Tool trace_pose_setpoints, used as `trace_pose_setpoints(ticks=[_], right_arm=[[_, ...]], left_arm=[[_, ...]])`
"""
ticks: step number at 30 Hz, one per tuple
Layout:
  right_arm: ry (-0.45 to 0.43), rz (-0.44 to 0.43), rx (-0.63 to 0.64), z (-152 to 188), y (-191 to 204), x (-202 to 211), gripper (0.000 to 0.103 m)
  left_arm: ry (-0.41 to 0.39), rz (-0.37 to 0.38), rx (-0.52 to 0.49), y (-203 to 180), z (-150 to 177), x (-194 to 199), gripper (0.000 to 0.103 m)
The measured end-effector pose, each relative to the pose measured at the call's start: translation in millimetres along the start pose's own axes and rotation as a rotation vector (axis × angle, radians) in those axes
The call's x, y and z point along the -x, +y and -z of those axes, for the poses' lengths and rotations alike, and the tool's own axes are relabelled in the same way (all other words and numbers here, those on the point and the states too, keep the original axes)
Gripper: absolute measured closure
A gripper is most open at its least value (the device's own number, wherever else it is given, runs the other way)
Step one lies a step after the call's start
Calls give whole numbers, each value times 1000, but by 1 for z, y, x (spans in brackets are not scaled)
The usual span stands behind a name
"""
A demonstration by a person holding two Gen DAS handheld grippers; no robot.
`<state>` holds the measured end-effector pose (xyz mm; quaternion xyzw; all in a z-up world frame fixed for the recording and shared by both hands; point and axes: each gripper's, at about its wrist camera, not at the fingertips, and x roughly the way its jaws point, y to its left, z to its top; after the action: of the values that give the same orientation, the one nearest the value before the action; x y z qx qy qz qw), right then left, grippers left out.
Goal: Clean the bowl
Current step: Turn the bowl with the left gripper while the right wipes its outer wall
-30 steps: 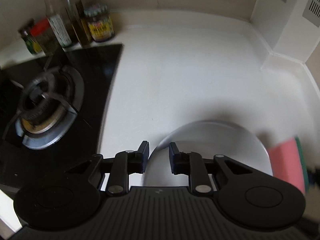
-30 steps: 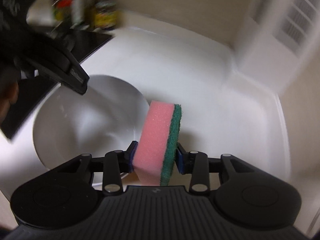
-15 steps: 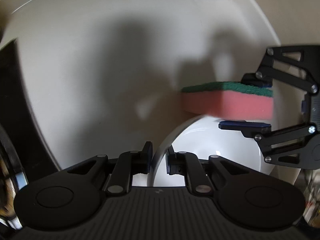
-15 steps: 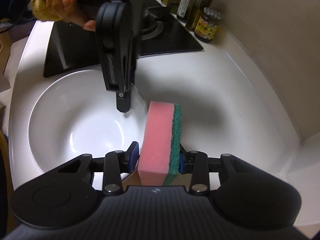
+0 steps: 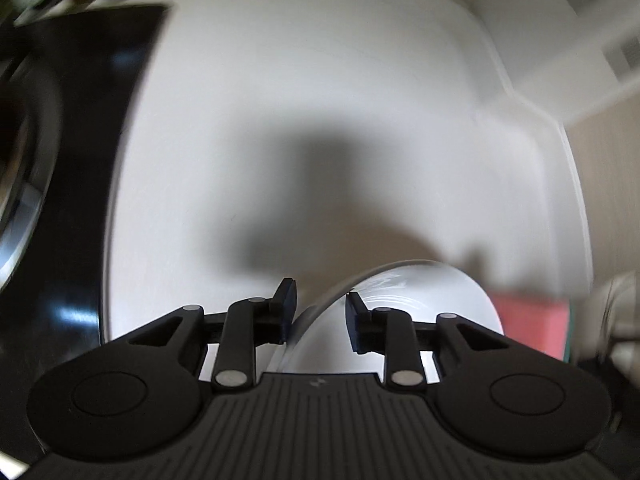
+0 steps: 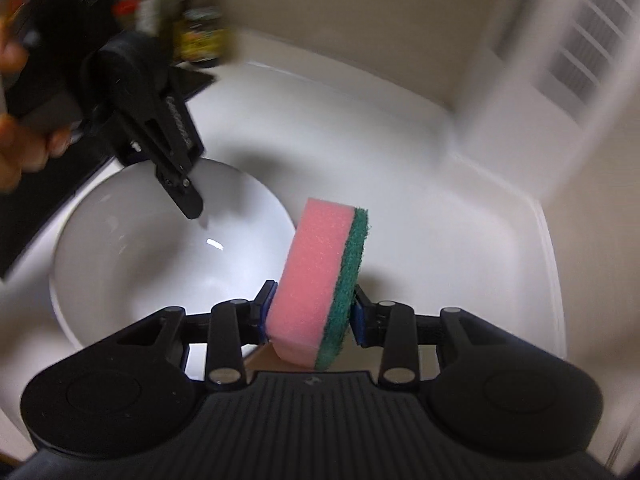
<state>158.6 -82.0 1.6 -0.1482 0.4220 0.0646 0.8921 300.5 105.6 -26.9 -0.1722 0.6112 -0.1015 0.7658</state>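
Observation:
A white bowl [image 6: 160, 264] sits on the white counter. My left gripper [image 5: 318, 312] straddles the bowl's rim [image 5: 320, 308], one finger outside and one inside; the jaws stand slightly apart around the rim. It also shows in the right wrist view [image 6: 180, 184] at the bowl's far left rim. My right gripper [image 6: 312, 316] is shut on a pink sponge [image 6: 316, 276] with a green scouring side, held on edge just right of the bowl. The sponge shows blurred in the left wrist view [image 5: 528, 324].
A black gas hob [image 5: 72, 160] lies to the left of the bowl. Sauce bottles and jars [image 6: 200, 36] stand at the back by the wall. The white counter [image 6: 440, 220] ends in a raised rim to the right, with a white vented panel [image 6: 588, 40] behind.
The left gripper's jaws have widened a little around the bowl rim and both views have swung. The sponge has moved from above the bowl to its right side.

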Motion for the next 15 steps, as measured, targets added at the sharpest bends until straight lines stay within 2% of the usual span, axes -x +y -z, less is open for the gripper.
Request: trace_pose_setpoints(ticks=[2, 4, 6, 8, 11, 13, 15], right_arm=[[2, 11, -27, 3, -1, 3, 70], [3, 19, -39, 4, -3, 5, 70], [-12, 9, 52, -1, -5, 0, 71], [-39, -19, 183, -14, 0, -13, 71], [-91, -125, 442, -34, -4, -31, 71], [-97, -178, 523, -44, -8, -37, 71], [-101, -245, 626, -59, -13, -47, 71]], left_arm=[[-38, -6, 82, 6, 16, 4, 69], [-59, -42, 85, 4, 30, 7, 73], [-41, -90, -1, -4, 32, 6, 79], [10, -135, -165, -14, 26, 2, 78], [67, -203, -332, -25, 12, -6, 82], [76, -241, -386, -30, 4, -9, 83], [91, -277, -481, -39, -8, -13, 85]])
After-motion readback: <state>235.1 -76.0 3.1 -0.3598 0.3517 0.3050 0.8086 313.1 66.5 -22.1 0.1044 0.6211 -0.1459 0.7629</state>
